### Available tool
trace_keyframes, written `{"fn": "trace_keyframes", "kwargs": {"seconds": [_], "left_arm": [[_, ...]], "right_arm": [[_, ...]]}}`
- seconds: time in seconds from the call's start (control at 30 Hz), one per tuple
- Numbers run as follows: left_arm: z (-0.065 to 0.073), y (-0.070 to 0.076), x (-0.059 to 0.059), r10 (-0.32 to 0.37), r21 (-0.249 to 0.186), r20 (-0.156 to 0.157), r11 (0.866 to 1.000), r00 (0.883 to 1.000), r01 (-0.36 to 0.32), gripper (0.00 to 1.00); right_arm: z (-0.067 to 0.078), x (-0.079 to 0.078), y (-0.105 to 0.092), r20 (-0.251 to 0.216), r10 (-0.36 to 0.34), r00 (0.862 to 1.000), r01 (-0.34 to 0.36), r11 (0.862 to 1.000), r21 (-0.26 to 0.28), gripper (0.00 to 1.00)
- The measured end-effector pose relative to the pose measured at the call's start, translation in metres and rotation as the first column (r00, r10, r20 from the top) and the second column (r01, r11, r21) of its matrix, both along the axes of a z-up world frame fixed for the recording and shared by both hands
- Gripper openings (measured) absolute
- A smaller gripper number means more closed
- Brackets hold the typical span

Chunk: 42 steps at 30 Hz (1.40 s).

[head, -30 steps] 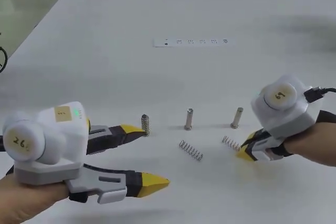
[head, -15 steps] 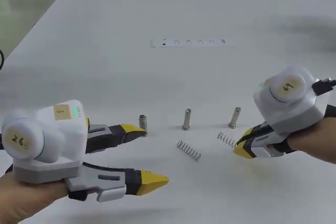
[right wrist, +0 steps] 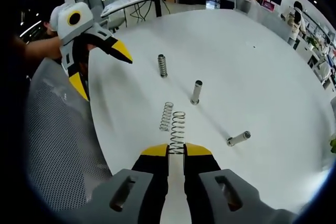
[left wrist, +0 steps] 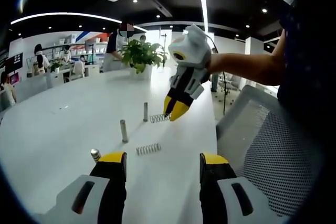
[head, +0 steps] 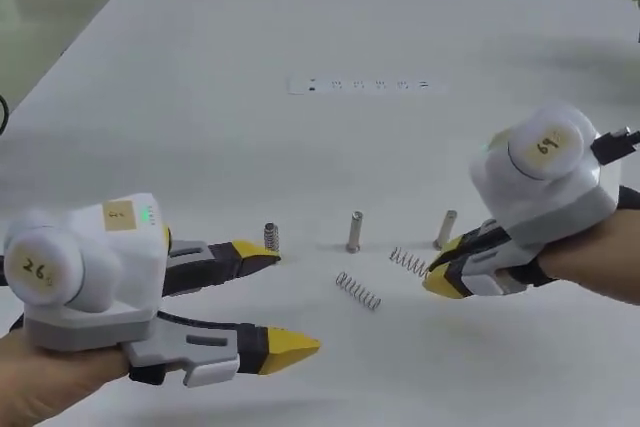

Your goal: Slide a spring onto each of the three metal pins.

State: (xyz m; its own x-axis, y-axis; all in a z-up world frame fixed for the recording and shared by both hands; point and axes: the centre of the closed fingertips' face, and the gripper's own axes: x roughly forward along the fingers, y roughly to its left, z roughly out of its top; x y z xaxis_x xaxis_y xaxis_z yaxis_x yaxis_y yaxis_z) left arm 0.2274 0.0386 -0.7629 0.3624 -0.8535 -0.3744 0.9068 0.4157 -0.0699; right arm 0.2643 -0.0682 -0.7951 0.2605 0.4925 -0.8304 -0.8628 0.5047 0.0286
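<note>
**Desk:** What sits at far left?

**Photographer:** The left tool (head: 298, 300), spread and empty, its upper tip just beside the first pin (head: 271, 230), which wears a fitted spring (head: 272, 241).

**Desk:** And rightward?

**Photographer:** A loose spring (head: 358, 290) lies before the bare middle pin (head: 355, 231). The right tool (head: 440, 282) pinches a second spring (head: 408, 261) near the bare third pin (head: 447, 229). Open worktop (head: 300, 147) runs back to a power strip (head: 360, 84).
</note>
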Motion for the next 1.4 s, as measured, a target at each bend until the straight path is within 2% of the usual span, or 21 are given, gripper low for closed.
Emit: {"fn": "trace_keyframes", "kwargs": {"seconds": [0.27,0.47,0.8,1.03,1.4], "left_arm": [[0.003,-0.002,0.000,-0.009,-0.005,0.008,1.000,1.000,0.009,0.49],[0.007,-0.005,0.001,-0.021,-0.006,0.016,1.000,1.000,0.021,0.47],[0.008,-0.010,0.002,-0.037,-0.003,0.025,0.999,0.999,0.038,0.44],[0.009,-0.013,0.000,-0.052,-0.004,0.033,0.999,0.998,0.052,0.43],[0.011,-0.018,-0.006,-0.088,-0.017,0.044,0.996,0.995,0.089,0.34]], "right_arm": [[0.012,-0.004,0.012,0.022,0.057,0.998,-0.057,0.998,-0.002,0.07],[0.014,-0.010,0.021,0.024,0.105,0.994,-0.105,0.994,0.003,0.07],[0.020,-0.021,0.039,0.029,0.205,0.978,-0.205,0.979,-0.002,0.07],[0.024,-0.032,0.058,0.034,0.324,0.946,-0.324,0.946,-0.005,0.07],[0.025,-0.047,0.072,0.025,0.448,0.894,-0.448,0.894,-0.025,0.07]]}}
